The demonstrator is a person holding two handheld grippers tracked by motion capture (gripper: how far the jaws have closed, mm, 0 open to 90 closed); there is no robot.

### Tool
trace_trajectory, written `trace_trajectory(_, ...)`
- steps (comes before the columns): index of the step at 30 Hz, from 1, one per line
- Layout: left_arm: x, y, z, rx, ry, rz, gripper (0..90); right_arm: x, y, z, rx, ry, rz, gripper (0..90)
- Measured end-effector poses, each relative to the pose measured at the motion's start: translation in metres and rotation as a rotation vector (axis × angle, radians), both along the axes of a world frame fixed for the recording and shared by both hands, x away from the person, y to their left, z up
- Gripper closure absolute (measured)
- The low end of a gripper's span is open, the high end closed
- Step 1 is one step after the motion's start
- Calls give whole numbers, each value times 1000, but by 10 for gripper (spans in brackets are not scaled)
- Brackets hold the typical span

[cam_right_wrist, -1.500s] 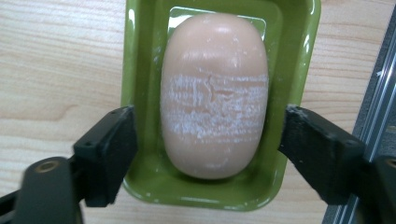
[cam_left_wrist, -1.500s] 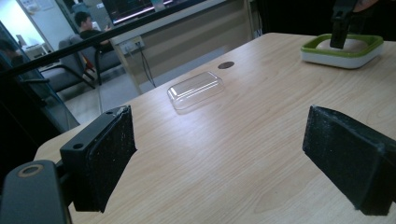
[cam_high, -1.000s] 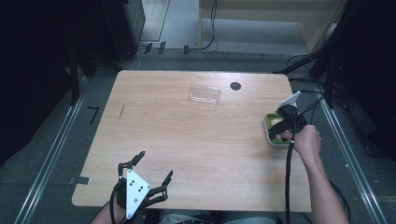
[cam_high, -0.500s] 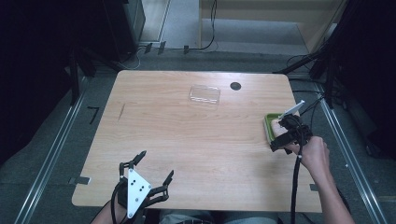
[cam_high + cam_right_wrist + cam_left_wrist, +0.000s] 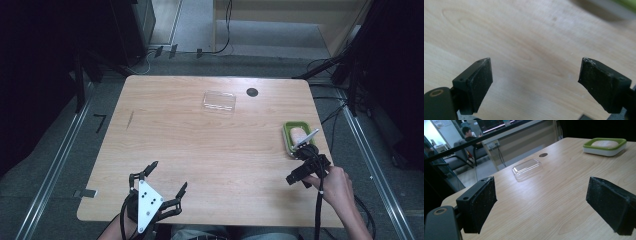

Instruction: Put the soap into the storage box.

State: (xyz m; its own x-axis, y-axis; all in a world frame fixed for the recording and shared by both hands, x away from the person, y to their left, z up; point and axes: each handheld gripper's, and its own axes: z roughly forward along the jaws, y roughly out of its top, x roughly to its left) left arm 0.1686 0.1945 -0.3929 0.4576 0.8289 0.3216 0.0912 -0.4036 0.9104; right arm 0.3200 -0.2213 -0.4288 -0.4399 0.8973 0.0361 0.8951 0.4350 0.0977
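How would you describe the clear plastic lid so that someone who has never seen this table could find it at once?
Start at the wooden table and look to its far edge, where a small dark round hole sits. Just left of that hole lies the clear plastic lid, flat on the wood. It is see-through and rectangular, unlike the green-rimmed soap dish at the right edge.

On the surface [image 5: 200, 145], a clear lid [image 5: 219, 101] lies toward the far edge, near the middle, with a cable hole [image 5: 252, 92] just to its right. A soap dish [image 5: 290, 142] sits at the right edge, a bar of soap [image 5: 298, 133] in it. The right tongs [image 5: 300, 175] hang just near of the dish, over the surface. The left tongs [image 5: 165, 177] sit at the near edge, left of centre, well apart from everything else.
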Motion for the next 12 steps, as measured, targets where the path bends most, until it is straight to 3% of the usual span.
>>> trace_trajectory(12, 0, 0, 0, -1, -4, 0, 99, -21, 9, -21, -33, 55, 64, 130)
